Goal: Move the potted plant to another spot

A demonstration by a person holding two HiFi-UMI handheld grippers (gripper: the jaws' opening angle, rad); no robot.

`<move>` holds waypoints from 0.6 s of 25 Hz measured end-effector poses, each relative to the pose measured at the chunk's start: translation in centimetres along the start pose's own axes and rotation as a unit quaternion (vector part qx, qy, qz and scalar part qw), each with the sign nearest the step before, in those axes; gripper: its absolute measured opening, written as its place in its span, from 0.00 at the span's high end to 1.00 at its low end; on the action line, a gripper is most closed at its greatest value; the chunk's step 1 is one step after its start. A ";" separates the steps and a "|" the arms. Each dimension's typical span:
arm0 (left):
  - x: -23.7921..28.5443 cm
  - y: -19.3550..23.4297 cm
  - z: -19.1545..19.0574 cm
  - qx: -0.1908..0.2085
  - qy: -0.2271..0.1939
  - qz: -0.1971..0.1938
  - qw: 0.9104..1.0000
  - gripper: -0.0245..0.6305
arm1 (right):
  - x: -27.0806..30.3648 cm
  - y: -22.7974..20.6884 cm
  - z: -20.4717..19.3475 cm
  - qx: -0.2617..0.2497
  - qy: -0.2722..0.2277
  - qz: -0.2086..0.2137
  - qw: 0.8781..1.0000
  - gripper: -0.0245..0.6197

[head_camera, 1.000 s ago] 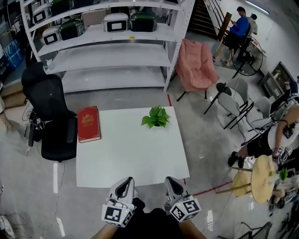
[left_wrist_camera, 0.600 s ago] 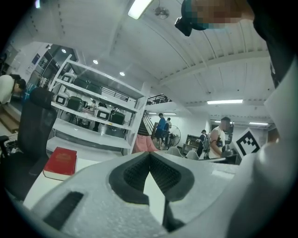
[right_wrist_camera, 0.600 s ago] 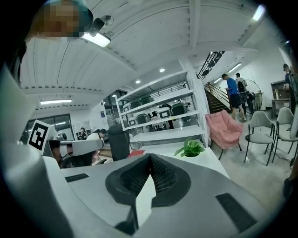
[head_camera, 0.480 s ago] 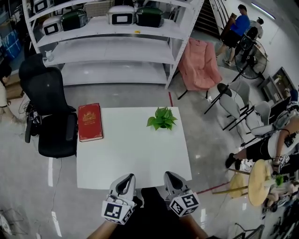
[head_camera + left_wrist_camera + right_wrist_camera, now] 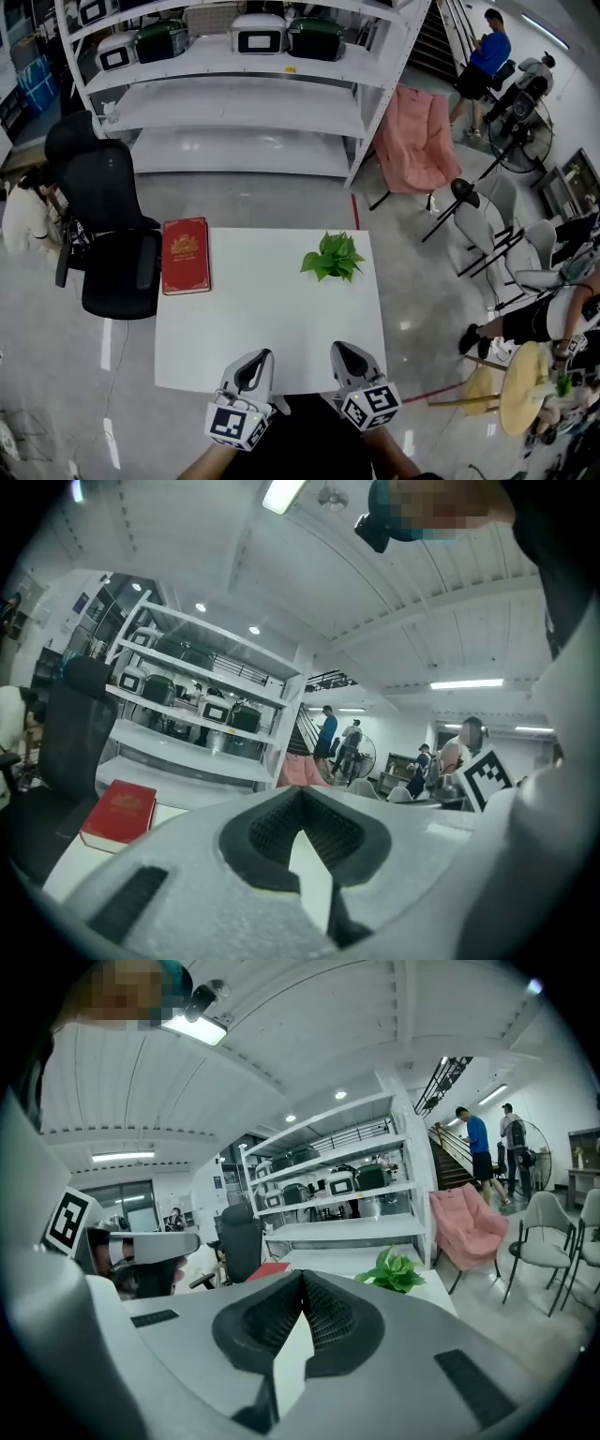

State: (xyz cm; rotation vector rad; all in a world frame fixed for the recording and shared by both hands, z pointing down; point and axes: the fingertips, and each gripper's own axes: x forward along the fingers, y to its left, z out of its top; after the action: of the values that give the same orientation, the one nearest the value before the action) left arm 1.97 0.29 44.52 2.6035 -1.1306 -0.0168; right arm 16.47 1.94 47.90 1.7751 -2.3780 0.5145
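Left tool (image 5: 256, 360): held over the near edge of the tabletop, left of middle; its own view shows the jaws brought together at the tips with nothing between them.
Right tool (image 5: 340, 350): just beside the left one, also at the near edge; jaws likewise meet at the tips and hold nothing.
Potted plant (image 5: 332, 257): stands upright on the far right part of the tabletop, close to the far right corner; green leaves hide the pot from above. It is well apart from both tools and touched by neither.
Tabletop (image 5: 267, 323): white and square, bare in the middle and along the near side.
Red book (image 5: 186, 254): lies flat at the far left corner, along the left edge, well apart from the plant.
Black office chair (image 5: 111, 234): on the floor just left of the tabletop, beside the book.
White shelving (image 5: 234, 92): beyond the far edge, with boxy appliances on its upper shelf.
Pink chair (image 5: 416, 141): on the floor, far right, next to the shelving.
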 end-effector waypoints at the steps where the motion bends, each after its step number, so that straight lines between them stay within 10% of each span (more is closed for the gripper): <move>1: 0.6 0.1 0.2 0.002 -0.001 0.002 1.000 0.94 | 0.5 -0.5 0.2 -0.009 0.002 0.002 1.000 0.95; 15: 8.0 1.1 0.0 0.005 0.017 0.009 1.000 0.94 | 7.7 -7.9 -1.2 -0.148 0.120 0.022 0.981 0.95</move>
State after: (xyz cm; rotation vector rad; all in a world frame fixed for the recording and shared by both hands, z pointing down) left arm 6.70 -6.19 45.73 2.5913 -1.1461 0.0375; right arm 21.55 -6.58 52.91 1.4496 -2.1973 0.3370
